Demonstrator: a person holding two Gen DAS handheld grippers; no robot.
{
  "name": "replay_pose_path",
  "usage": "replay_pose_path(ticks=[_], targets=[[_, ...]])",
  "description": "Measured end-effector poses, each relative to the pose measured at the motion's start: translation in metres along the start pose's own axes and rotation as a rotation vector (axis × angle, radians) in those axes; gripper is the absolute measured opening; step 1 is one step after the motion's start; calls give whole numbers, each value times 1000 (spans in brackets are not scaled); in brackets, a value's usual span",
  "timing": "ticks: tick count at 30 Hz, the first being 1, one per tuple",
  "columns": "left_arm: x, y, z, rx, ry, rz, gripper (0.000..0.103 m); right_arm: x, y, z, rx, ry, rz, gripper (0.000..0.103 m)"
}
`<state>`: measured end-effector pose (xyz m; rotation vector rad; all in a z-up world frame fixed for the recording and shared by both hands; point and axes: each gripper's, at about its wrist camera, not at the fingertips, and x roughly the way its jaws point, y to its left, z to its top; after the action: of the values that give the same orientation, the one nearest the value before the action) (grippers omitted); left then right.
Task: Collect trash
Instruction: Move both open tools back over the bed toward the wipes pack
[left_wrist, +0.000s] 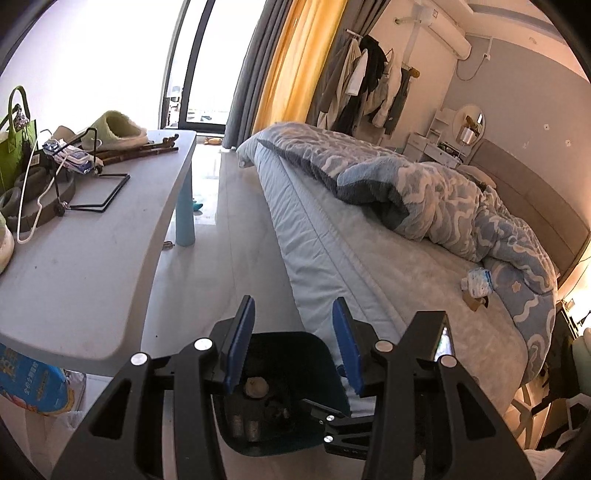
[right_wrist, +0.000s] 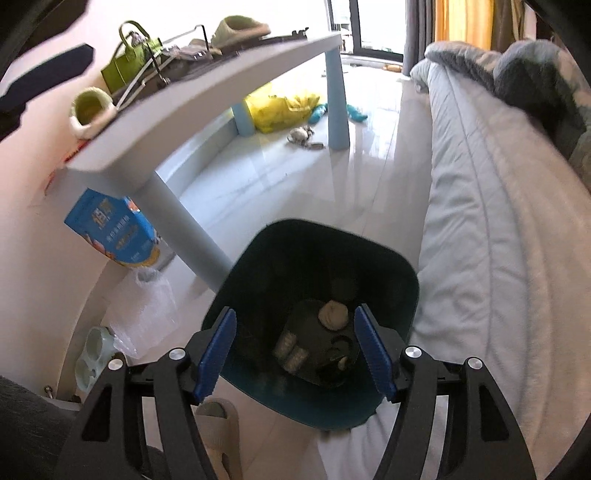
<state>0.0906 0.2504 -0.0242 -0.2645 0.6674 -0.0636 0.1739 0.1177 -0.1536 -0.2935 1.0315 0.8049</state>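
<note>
A dark teal trash bin (right_wrist: 325, 254) stands on the floor between the grey table and the bed; it also shows in the left wrist view (left_wrist: 295, 350). Inside lie a crumpled beige wad (right_wrist: 332, 314) and other dark scraps. My right gripper (right_wrist: 295, 345) is open and empty right above the bin's mouth. My left gripper (left_wrist: 291, 338) is open and empty, higher up over the bin. A crumpled blue-white wrapper (left_wrist: 478, 281) and a brown scrap (left_wrist: 476, 302) lie on the bed (left_wrist: 369, 266).
The grey table (left_wrist: 92, 240) on the left holds slippers, a green bag (left_wrist: 14, 147), a wire stand and a wipes pack. Under it are a blue box (right_wrist: 110, 232), clear plastic (right_wrist: 147, 314), a yellow bag (right_wrist: 280, 107) and small floor litter (right_wrist: 301, 134).
</note>
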Motion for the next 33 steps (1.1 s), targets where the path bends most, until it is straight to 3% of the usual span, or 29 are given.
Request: replay_pose_path(ticks=[12, 33], targets=[[4, -27, 10, 7, -21, -20, 49, -55, -20, 4, 15, -119, -1, 68], [57, -109, 10, 70, 37, -87, 61, -122, -112, -26, 105, -209, -133, 73]])
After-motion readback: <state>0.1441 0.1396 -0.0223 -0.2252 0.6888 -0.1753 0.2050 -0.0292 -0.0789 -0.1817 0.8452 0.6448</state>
